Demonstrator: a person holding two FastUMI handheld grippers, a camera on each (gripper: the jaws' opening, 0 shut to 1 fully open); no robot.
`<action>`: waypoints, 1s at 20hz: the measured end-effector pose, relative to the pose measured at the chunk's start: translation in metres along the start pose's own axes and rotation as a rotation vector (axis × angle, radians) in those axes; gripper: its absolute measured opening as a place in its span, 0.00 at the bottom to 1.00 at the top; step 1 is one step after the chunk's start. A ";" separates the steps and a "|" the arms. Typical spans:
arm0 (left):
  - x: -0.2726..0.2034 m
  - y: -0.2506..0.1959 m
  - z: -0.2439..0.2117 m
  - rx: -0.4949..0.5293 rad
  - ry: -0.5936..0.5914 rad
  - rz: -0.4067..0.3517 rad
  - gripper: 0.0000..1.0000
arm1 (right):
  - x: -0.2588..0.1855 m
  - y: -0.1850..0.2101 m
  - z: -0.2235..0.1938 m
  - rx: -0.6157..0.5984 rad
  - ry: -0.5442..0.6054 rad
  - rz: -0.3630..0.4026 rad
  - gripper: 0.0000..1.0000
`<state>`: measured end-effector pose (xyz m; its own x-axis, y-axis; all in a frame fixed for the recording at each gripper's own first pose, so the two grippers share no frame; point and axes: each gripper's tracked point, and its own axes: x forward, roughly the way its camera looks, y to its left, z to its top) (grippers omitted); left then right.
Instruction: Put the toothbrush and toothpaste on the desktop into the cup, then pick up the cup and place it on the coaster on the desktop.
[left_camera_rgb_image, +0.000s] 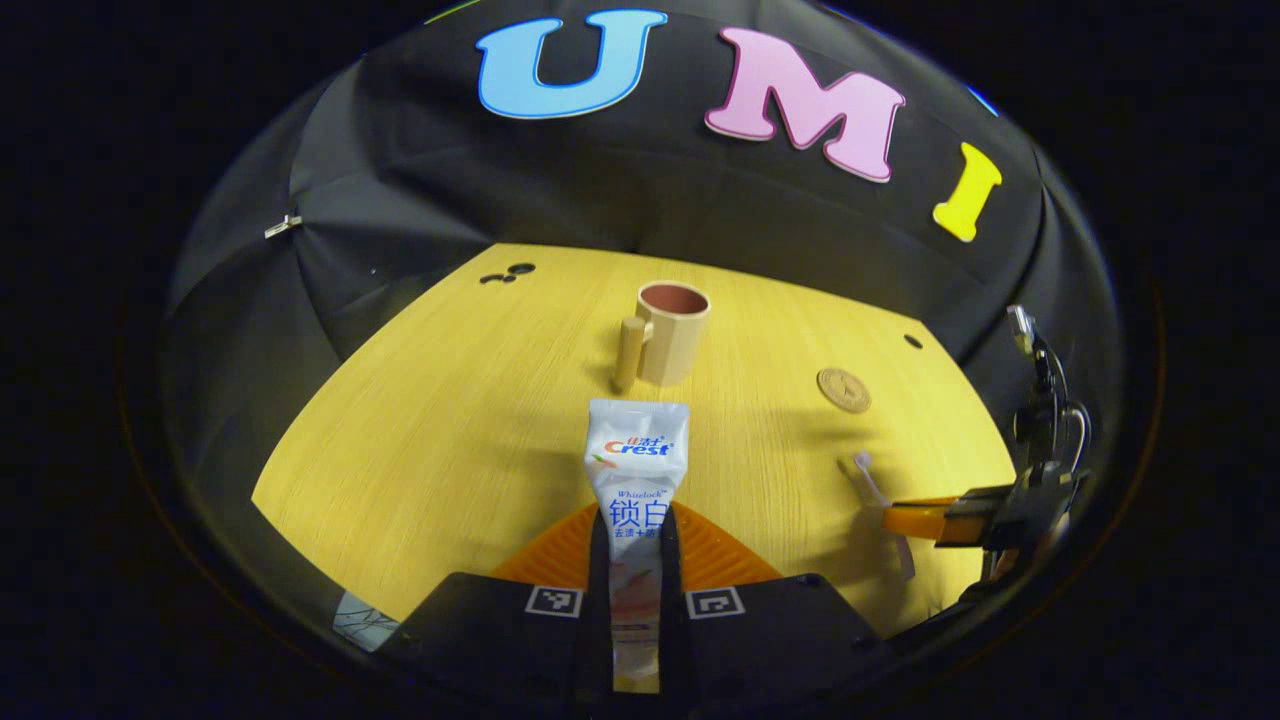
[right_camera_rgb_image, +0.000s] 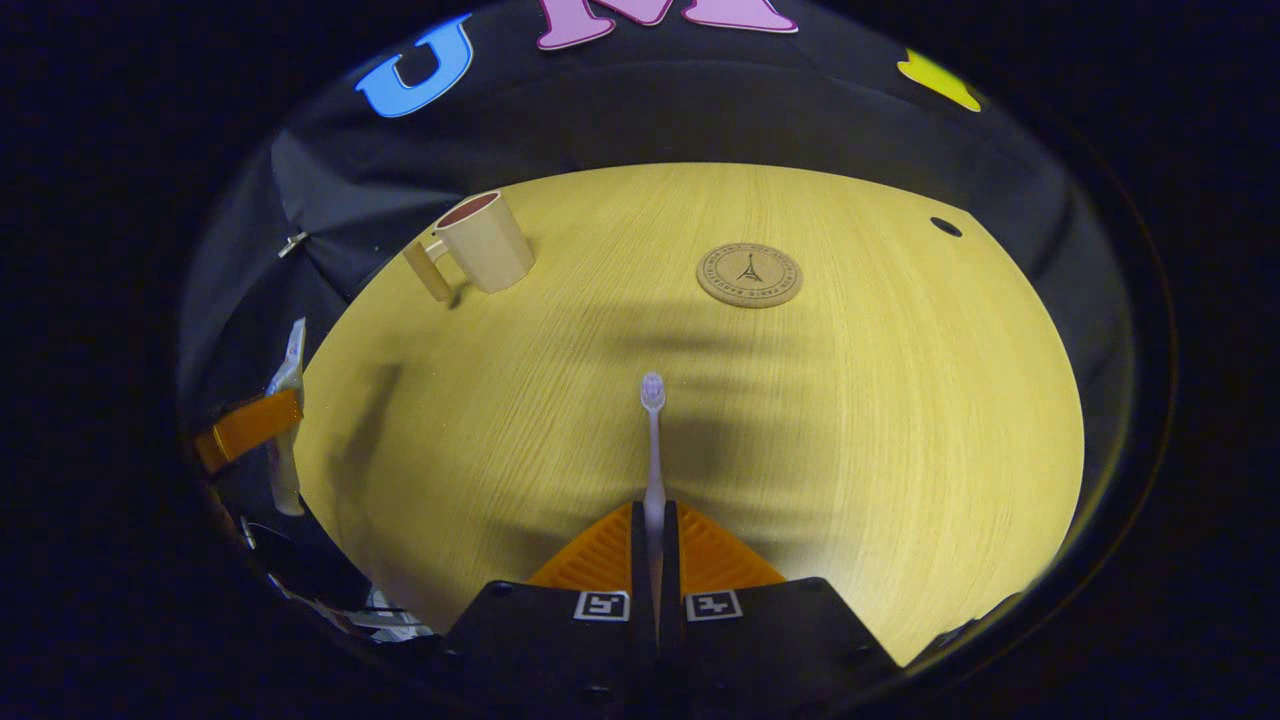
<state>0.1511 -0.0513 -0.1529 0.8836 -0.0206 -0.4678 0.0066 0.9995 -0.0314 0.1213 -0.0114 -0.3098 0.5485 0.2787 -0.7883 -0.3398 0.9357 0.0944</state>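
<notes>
Wide bare table (right_camera_rgb_image: 900, 400) surrounds the cup (left_camera_rgb_image: 672, 332) and coaster (right_camera_rgb_image: 749, 274); left hand-held gripper (left_camera_rgb_image: 636, 545) pinches the toothpaste (left_camera_rgb_image: 636, 470), right hand-held gripper (right_camera_rgb_image: 655, 545) pinches the toothbrush (right_camera_rgb_image: 653, 450).

The left tool (left_camera_rgb_image: 636, 560) clamps a white toothpaste tube (left_camera_rgb_image: 637, 470) between its two fingers, the tube's flat crimped end pointing forward over the yellow wooden desk (left_camera_rgb_image: 430, 430). Straight ahead stands a beige cup (left_camera_rgb_image: 672, 332) with a reddish inside, upright, its thick handle turned toward the left. To the right of the cup lies a round cork coaster (left_camera_rgb_image: 844, 390), well apart from it. At the far right, the right tool (left_camera_rgb_image: 915, 520) grips a toothbrush (left_camera_rgb_image: 872, 485), bristle head raised.
</notes>
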 end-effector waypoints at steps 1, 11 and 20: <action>0.003 0.000 0.011 -0.017 -0.022 -0.013 0.23 | -0.002 -0.004 0.002 0.001 -0.006 -0.003 0.06; 0.050 -0.019 0.147 -0.115 -0.220 -0.118 0.28 | -0.027 -0.014 0.025 0.153 -0.051 0.011 0.06; 0.124 -0.049 0.237 -0.174 -0.439 -0.239 0.23 | -0.040 -0.027 0.043 0.148 -0.109 -0.002 0.06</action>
<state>0.3707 -0.0973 -0.0002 0.9800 -0.1981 -0.0163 0.1875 0.9483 -0.2559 0.1411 -0.0382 -0.2548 0.6313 0.2911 -0.7189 -0.2267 0.9557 0.1878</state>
